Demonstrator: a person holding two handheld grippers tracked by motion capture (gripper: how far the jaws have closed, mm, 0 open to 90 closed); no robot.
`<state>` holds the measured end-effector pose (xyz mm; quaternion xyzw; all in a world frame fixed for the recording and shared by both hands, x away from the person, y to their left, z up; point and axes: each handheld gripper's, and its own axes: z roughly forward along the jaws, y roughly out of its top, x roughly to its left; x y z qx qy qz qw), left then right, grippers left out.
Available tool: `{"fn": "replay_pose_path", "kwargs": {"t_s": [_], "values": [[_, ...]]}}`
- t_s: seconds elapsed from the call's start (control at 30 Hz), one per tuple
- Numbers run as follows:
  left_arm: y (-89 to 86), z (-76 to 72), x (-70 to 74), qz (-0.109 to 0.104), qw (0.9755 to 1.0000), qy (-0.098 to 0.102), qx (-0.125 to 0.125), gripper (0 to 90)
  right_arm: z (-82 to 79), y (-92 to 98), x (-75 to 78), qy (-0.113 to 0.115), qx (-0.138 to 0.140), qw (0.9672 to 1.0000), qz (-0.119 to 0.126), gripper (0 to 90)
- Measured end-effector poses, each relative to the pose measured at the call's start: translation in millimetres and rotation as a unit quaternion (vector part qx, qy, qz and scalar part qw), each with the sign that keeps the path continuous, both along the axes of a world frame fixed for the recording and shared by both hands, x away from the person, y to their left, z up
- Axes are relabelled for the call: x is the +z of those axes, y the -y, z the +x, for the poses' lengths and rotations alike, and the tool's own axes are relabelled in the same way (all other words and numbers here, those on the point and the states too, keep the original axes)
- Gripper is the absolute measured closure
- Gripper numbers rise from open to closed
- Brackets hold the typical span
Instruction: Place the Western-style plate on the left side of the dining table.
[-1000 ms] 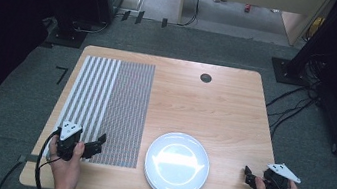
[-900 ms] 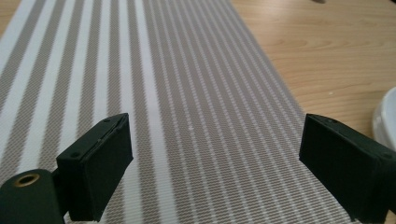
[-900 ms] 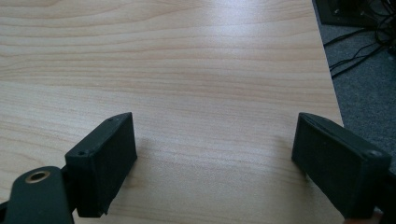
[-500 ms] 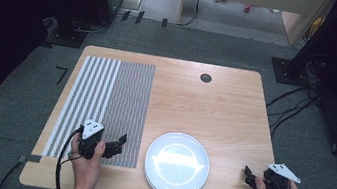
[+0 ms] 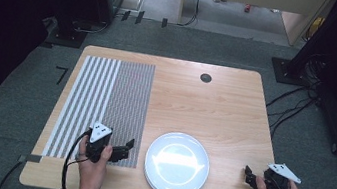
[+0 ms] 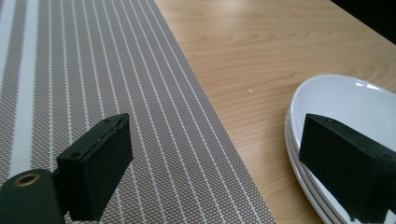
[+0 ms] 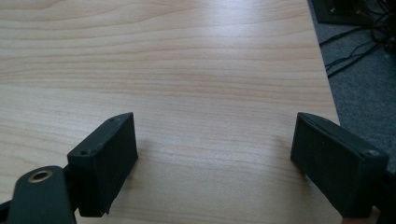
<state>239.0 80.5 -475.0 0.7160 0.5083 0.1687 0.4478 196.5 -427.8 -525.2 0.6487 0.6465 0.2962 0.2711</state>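
Observation:
A stack of white plates [image 5: 177, 164] sits near the table's front edge, right of a grey and white striped placemat [image 5: 105, 100]. My left gripper [image 5: 127, 150] hovers over the placemat's front right corner, pointing at the plates, jaws open and empty. In the left gripper view the left gripper [image 6: 219, 172] straddles the placemat [image 6: 116, 93] edge, and its right jaw overlaps the plates [image 6: 341, 102]. My right gripper [image 5: 249, 178] is at the front right corner, open and empty. In the right gripper view the right gripper [image 7: 215, 158] is above bare wood.
The wooden table [image 5: 215, 106] has a small dark round hole [image 5: 205, 78] near its far edge. The table's right edge [image 7: 322, 60] borders grey carpet with cables [image 7: 355, 51]. Dark equipment stands around the table.
My left gripper has moved right across the placemat's front edge toward the plates. The right gripper has stayed in place.

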Motion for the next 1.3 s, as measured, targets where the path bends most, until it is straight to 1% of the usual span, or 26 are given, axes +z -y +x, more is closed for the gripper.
{"fn": "replay_pose_path", "kwargs": {"t_s": [0.07,0.1,0.13,0.2,0.37,0.4,0.43,0.47,0.5,0.6,0.63,0.67,0.7,0.73,0.77,0.8,0.83,0.87,0.9,0.93,1.03,1.1,1.13,1.2,1.27,1.3], "values": [[3.2,-0.2,-0.7,-0.002,1.0000,-0.004,-0.008,9.6,-1.0,0.8,1.5,0.012,-0.006,0.9997,0.019,14.3],[4.9,-0.1,-1.0,-0.005,0.9999,-0.007,-0.013,9.6,-1.5,1.1,3.4,0.016,-0.005,0.9994,0.031,14.5],[6.7,0.1,-1.5,-0.007,0.9997,-0.010,-0.020,9.6,-2.2,1.1,5.2,0.023,-0.002,0.9991,0.036,15.7],[9.4,-0.4,-2.1,-0.003,0.9996,-0.012,-0.024,9.6,-3.1,-0.2,8.2,0.025,-0.002,0.9990,0.036,16.7],[15.2,-0.7,-3.1,-0.016,0.9989,-0.023,-0.037,9.6,-5.4,-8.2,16.9,0.041,0.006,0.9977,0.053,16.9],[16.5,-0.4,-3.6,-0.025,0.9984,-0.029,-0.042,9.8,-5.9,-12.8,20.8,0.050,0.009,0.9970,0.058,17.0],[17.1,-0.4,-3.8,-0.030,0.9982,-0.032,-0.042,9.8,-5.9,-12.8,20.8,0.050,0.009,0.9970,0.058,17.0],[18.1,-0.6,-4.0,-0.035,0.9980,-0.036,-0.039,10.9,-6.5,-15.2,22.3,0.053,0.008,0.9966,0.063,17.4],[19.4,-0.6,-4.3,-0.035,0.9979,-0.040,-0.036,14.7,-7.0,-18.2,24.0,0.059,0.009,0.9960,0.067,19.2],[23.4,-1.1,-6.4,-0.036,0.9966,-0.051,-0.053,16.0,-7.1,-29.3,28.3,0.067,0.018,0.9948,0.074,21.3],[24.6,-2.0,-6.6,-0.033,0.9966,-0.051,-0.055,19.1,-6.8,-33.7,29.3,0.068,0.019,0.9946,0.076,22.7],[26.2,-2.8,-6.9,-0.031,0.9967,-0.051,-0.054,25.2,-6.6,-38.0,30.2,0.070,0.020,0.9943,0.078,25.1],[28.2,-3.8,-7.5,-0.031,0.9959,-0.059,-0.062,34.3,-6.5,-46.0,31.5,0.072,0.020,0.9940,0.080,30.2],[28.2,-3.8,-7.5,-0.031,0.9959,-0.059,-0.062,40.8,-6.7,-48.7,31.9,0.074,0.021,0.9938,0.080,32.3],[30.3,-4.2,-8.9,-0.037,0.9941,-0.068,-0.076,44.9,-7.3,-51.9,32.6,0.077,0.022,0.9935,0.082,37.3],[30.5,-4.0,-9.9,-0.042,0.9930,-0.076,-0.080,48.9,-8.2,-54.8,33.4,0.078,0.027,0.9927,0.088,42.5],[30.5,-4.0,-9.9,-0.042,0.9930,-0.076,-0.080,53.3,-9.0,-57.6,34.0,0.078,0.032,0.9915,0.099,46.1],[30.2,-3.1,-10.9,-0.053,0.9913,-0.086,-0.085,57.8,-9.3,-59.0,34.2,0.078,0.036,0.9902,0.109,49.4],[29.6,-2.2,-12.0,-0.063,0.9895,-0.095,-0.089,57.8,-9.3,-59.0,34.2,0.078,0.036,0.9902,0.109,49.4],[29.2,-1.6,-13.1,-0.067,0.9886,-0.100,-0.091,61.3,-10.0,-60.4,34.1,0.077,0.036,0.9889,0.122,51.8],[29.6,-1.6,-15.3,-0.070,0.9875,-0.107,-0.093,72.5,-11.6,-65.1,32.2,0.075,0.043,0.9855,0.146,59.7],[30.4,-1.6,-16.2,-0.070,0.9870,-0.109,-0.094,73.5,-11.5,-66.0,31.9,0.072,0.046,0.9852,0.148,60.7],[31.2,-1.7,-16.8,-0.072,0.9866,-0.111,-0.094,73.9,-11.3,-69.0,31.4,0.058,0.050,0.9854,0.153,62.3],[31.9,-1.8,-18.0,-0.077,0.9862,-0.114,-0.092,73.3,-11.3,-69.4,31.3,0.057,0.049,0.9854,0.153,63.3],[32.9,-1.5,-19.6,-0.078,0.9856,-0.119,-0.092,73.4,-12.1,-70.5,32.0,0.052,0.046,0.9819,0.176,68.5],[33.3,-1.5,-20.3,-0.076,0.9859,-0.119,-0.090,73.8,-12.4,-71.0,32.5,0.049,0.047,0.9798,0.188,71.7]]}}
